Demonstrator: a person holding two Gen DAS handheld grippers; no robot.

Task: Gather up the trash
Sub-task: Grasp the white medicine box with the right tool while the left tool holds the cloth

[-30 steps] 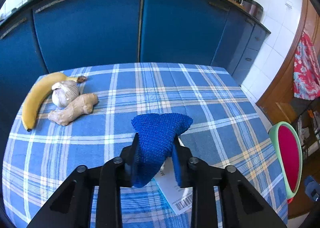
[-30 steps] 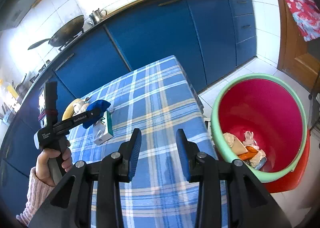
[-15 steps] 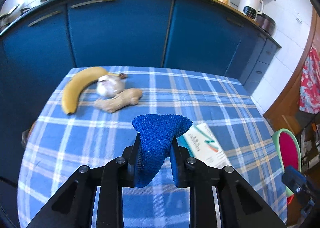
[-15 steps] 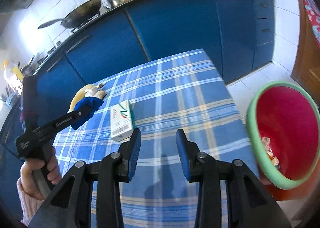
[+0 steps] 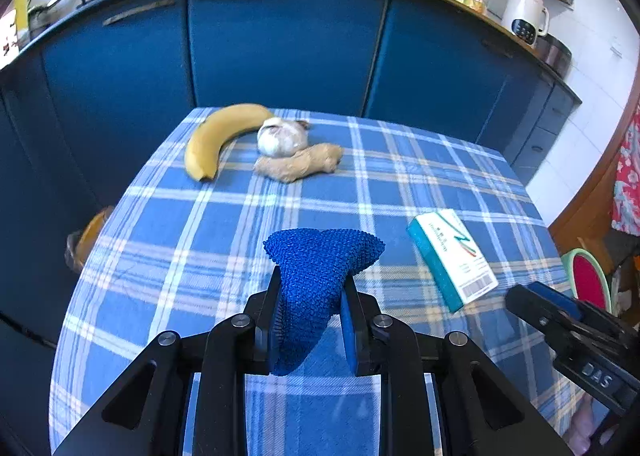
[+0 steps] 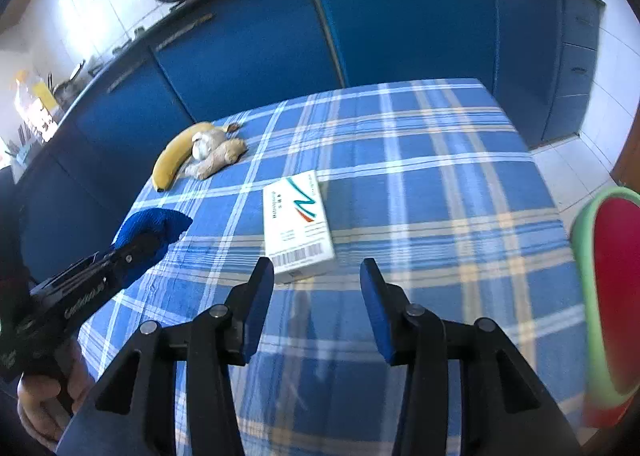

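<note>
Trash item 1: flat white-and-teal cardboard box with a barcode end. Lies flat on the desk covered in a blue plaid cloth, printed face up, barcode end nearest the right tongs. In the right wrist view it sits at about 11 o'clock from those tongs, just beyond the left fingertip; in the left wrist view it lies at 2 o'clock from the left tongs.

Handling, judged: light, thin-walled, probably empty or nearly so; stiff along its length but will crush under a hard squeeze. Smooth printed card, somewhat slippery. Best hold: across the two long side edges near the middle, or across the short barcode end, with moderate pressure.

Trash item 2: blue knitted cloth wad. Pinched between the left tongs and held above the desk. Soft, limp, light, grippy weave; little risk of slipping.

Right tongs: spread wide, holding nothing, hovering over the near part of the desk.

Receptacle: green-rimmed red plastic bin, off the desk edge at 3 o'clock in the right wrist view.

Other stock, at 11 o'clock on the far corner, in one cluster:
- yellow banana
- white garlic bulb
- knobbly ginger root

Whether these count as trash cannot be told.
</note>
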